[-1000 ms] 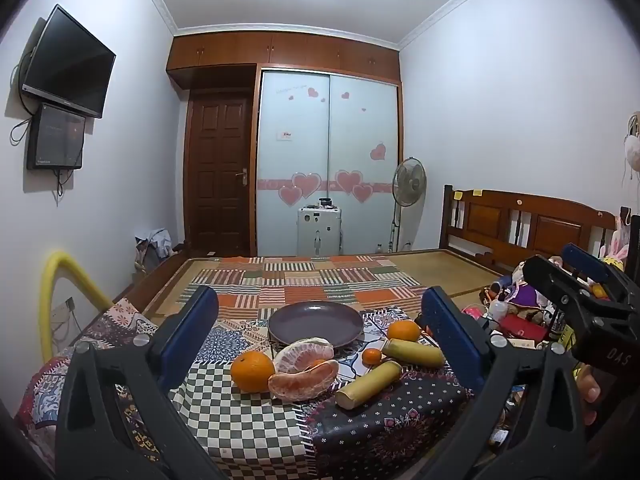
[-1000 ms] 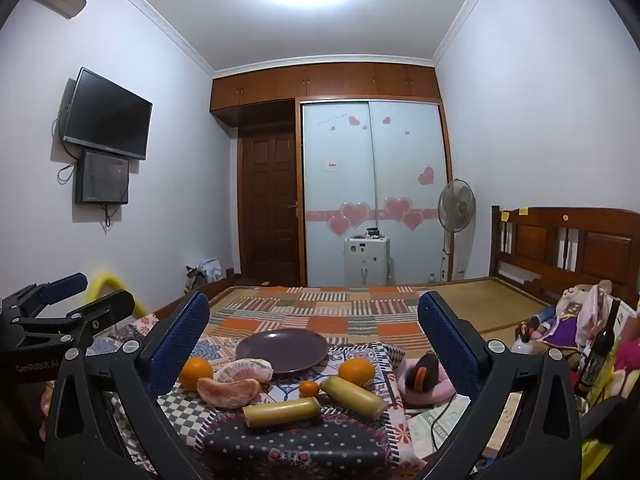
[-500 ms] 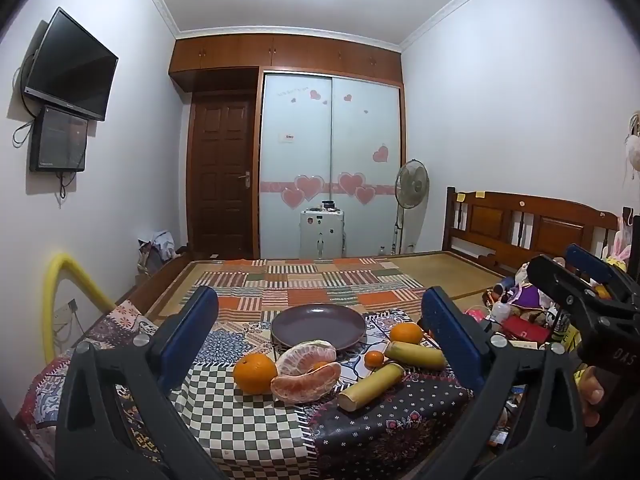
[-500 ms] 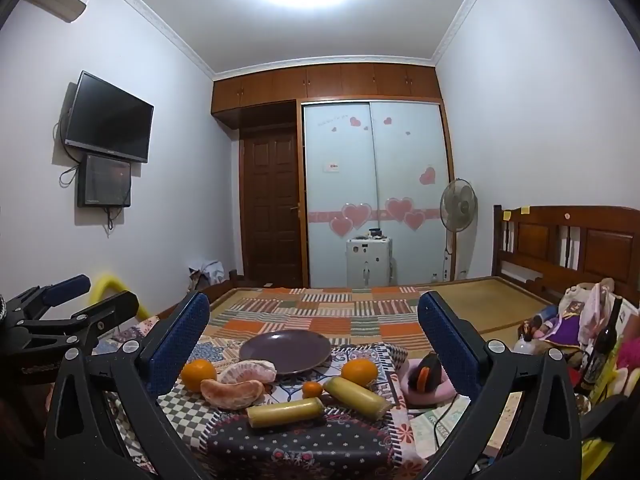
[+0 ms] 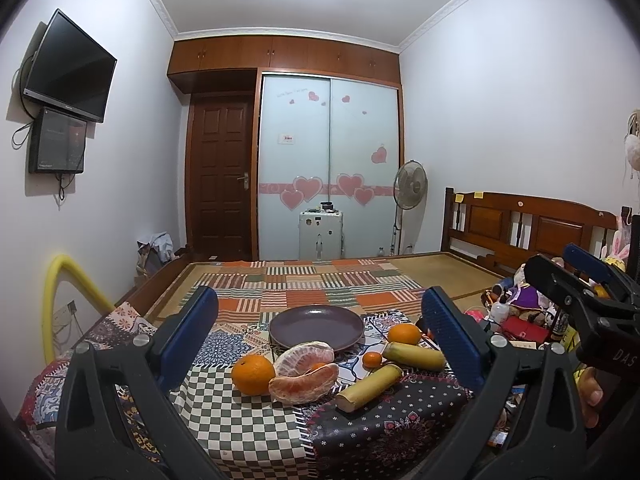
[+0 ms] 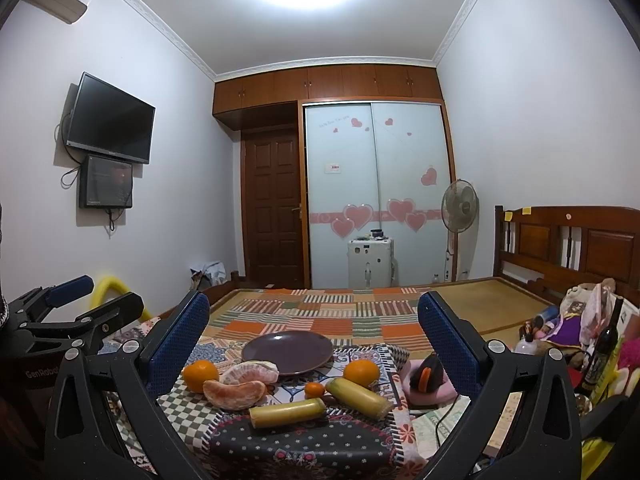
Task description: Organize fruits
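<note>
A purple plate (image 5: pixel 316 326) is seen on the cloth-covered bench (image 5: pixel 248 420), bare of fruit. Just in front of it, at its 6 o'clock in the left wrist view, two peeled pomelo pieces (image 5: pixel 304 372) are stacked, pale membrane over pink flesh, the upper one overlapping the plate's near rim in the view. A large orange (image 5: pixel 253 374) is set touching them at their 9 o'clock. A second orange (image 5: pixel 404 335) lies at the plate's 3 o'clock, with a small tangerine (image 5: pixel 372 359) near it at 7 o'clock. Two yellow-green sugarcane sections (image 5: pixel 370 386) are laid close together at the plate's 4 to 5 o'clock, the nearer one pointing toward the camera.

The left hand-held gripper (image 5: pixel 320 340) is held level and back from the fruit, its blue-padded jaws spread wide and grasping nothing. The right hand-held gripper (image 6: pixel 312 344) is held likewise, released, nothing between its pads. In each view the other gripper is visible at the frame's edge, raised above bench height.
</note>
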### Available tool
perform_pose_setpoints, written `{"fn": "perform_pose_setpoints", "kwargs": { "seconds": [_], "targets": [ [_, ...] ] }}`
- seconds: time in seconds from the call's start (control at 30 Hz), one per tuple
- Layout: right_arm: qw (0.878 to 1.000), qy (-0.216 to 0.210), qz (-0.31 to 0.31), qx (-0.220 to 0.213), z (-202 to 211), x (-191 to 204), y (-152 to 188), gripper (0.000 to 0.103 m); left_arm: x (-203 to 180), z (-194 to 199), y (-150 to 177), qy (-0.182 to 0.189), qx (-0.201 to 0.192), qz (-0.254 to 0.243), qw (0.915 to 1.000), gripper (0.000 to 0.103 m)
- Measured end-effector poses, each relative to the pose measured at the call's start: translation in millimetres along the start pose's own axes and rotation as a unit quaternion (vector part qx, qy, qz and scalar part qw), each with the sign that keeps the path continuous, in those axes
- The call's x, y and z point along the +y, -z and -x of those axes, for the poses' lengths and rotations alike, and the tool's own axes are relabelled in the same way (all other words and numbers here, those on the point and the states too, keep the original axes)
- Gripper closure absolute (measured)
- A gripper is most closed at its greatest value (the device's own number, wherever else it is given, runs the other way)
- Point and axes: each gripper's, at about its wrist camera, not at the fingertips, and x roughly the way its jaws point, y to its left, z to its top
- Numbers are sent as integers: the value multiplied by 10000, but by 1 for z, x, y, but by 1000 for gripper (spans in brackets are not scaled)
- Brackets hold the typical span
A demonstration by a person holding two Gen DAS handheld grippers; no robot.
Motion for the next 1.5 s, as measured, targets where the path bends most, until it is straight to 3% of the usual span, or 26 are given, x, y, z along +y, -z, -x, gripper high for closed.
{"fn": "perform_pose_setpoints", "kwargs": {
  "seconds": [1.5],
  "targets": [
    [9999, -16, -85, 122, -2, -1, 2, 0, 2, -3, 2, 34, 39, -5, 10000, 0]
  ]
}}
